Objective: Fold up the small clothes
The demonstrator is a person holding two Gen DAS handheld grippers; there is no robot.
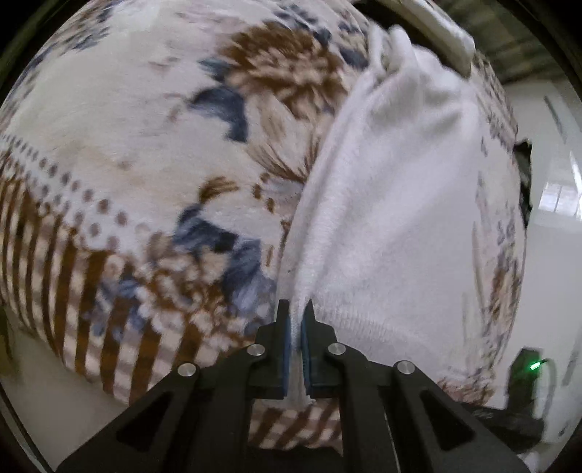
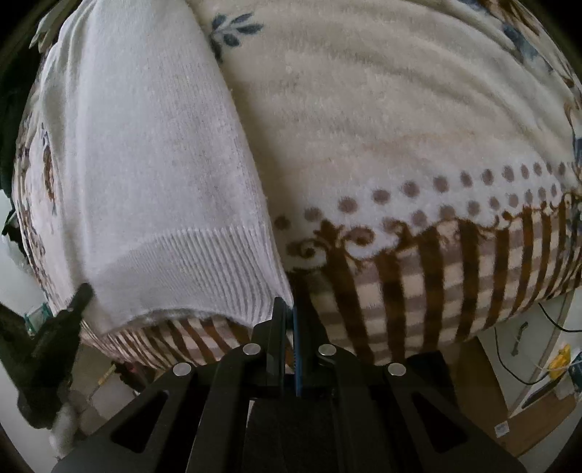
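A white knitted sweater [image 1: 393,203] lies on a floral blanket [image 1: 127,145], with its ribbed hem toward me. My left gripper [image 1: 295,309] is shut on the sweater's near left hem corner; white knit runs down between the pads. In the right wrist view the same sweater [image 2: 152,174] fills the left half, ribbed hem [image 2: 203,269] nearest. My right gripper [image 2: 289,309] is shut on the hem's right corner. The left gripper [image 2: 54,327] shows at the hem's other corner.
The blanket [image 2: 400,127] covers a raised surface with brown stripes along its near edge [image 2: 436,283]. A white pillow [image 1: 436,25] lies at the far end. A black device with a green light [image 1: 527,371] stands at the right. Cables and clutter [image 2: 545,364] lie on the floor.
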